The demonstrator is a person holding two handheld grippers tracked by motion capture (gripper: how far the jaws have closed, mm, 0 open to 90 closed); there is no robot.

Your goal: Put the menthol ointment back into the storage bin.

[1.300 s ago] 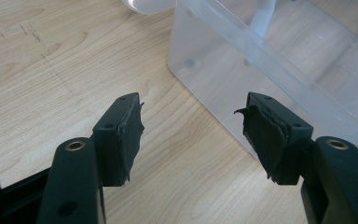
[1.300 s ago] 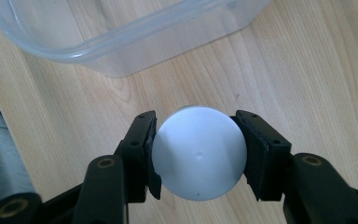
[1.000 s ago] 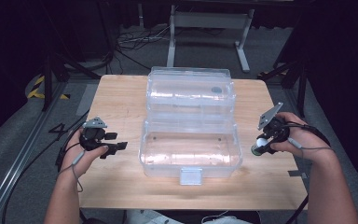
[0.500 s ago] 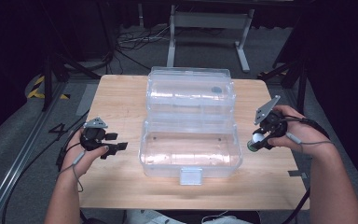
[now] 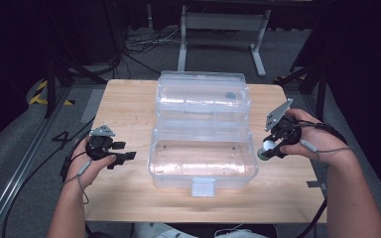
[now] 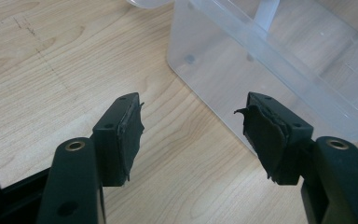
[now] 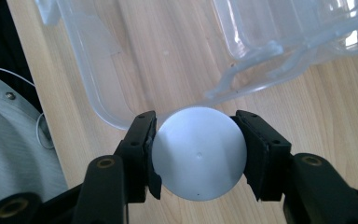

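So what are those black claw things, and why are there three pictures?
Those claws are grippers, tools a person holds, one in each hand. The high view looks down from above onto a wooden table. On it sits a clear plastic box with its lid flipped open behind it. The other two pictures come from little cameras riding on each gripper, looking along its two black jaws. The left gripper is open with nothing between its jaws, beside the box's corner. The right gripper is squeezing a white ball, just by the box's right side. In the high view you can spot that ball in the person's right hand.
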